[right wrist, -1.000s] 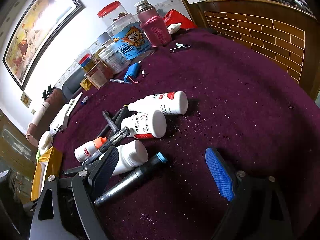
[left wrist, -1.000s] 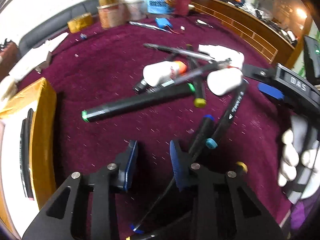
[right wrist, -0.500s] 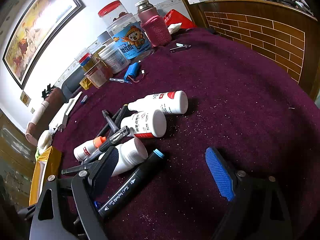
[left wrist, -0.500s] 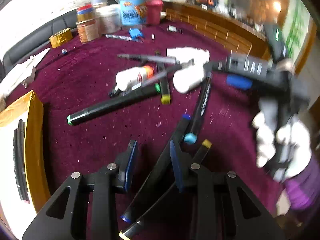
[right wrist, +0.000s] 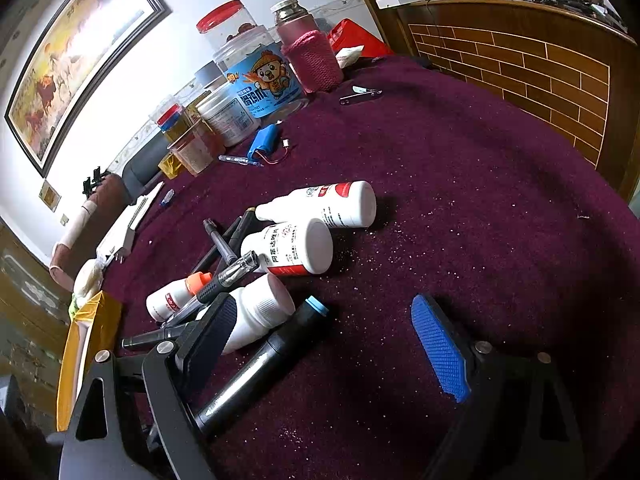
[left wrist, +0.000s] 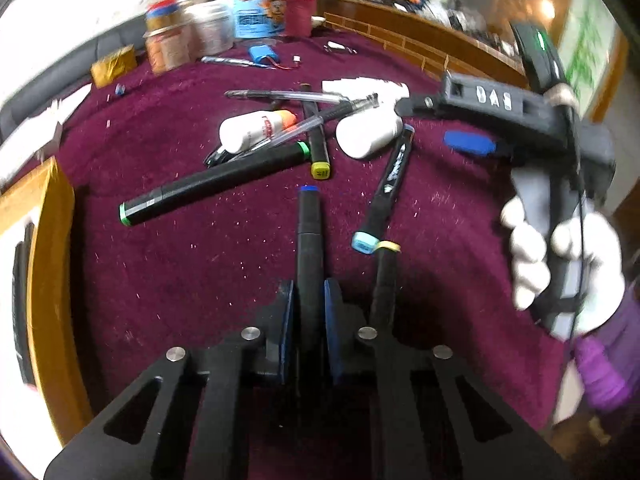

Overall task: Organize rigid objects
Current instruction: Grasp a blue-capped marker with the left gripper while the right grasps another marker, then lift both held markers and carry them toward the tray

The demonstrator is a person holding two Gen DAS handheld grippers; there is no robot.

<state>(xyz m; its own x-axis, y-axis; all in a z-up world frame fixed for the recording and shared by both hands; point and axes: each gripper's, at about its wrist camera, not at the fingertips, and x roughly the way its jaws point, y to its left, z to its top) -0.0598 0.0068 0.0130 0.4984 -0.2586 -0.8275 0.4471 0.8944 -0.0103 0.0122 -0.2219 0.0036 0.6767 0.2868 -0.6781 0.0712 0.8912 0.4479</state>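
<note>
My left gripper [left wrist: 310, 304] is closing its jaws, and the pads press on a black marker with a blue cap [left wrist: 308, 236] that points away from me on the maroon cloth [left wrist: 180, 280]. A yellow-ringed marker [left wrist: 384, 280] lies just right of it. Farther off are a green-capped marker [left wrist: 216, 184], a light-blue-capped marker [left wrist: 390, 184], pens and white bottles [left wrist: 368, 136]. My right gripper [right wrist: 324, 340] stands open, held by a white-gloved hand [left wrist: 560, 264]. Between its fingers lies the light-blue-capped marker [right wrist: 264, 364], untouched, with a white bottle [right wrist: 260, 312] by the left pad.
A yellow box [left wrist: 44, 280] sits at the left edge. Jars and tubs [right wrist: 256, 80], a pink-sleeved flask [right wrist: 312, 52] and a blue battery pack [right wrist: 264, 140] stand at the back. A wooden rail [right wrist: 520, 72] rims the table on the right.
My left gripper slid over the blue-capped marker, rolled, and closed on it. The light-blue-capped marker shifted toward the right gripper. The right gripper stayed still and open.
</note>
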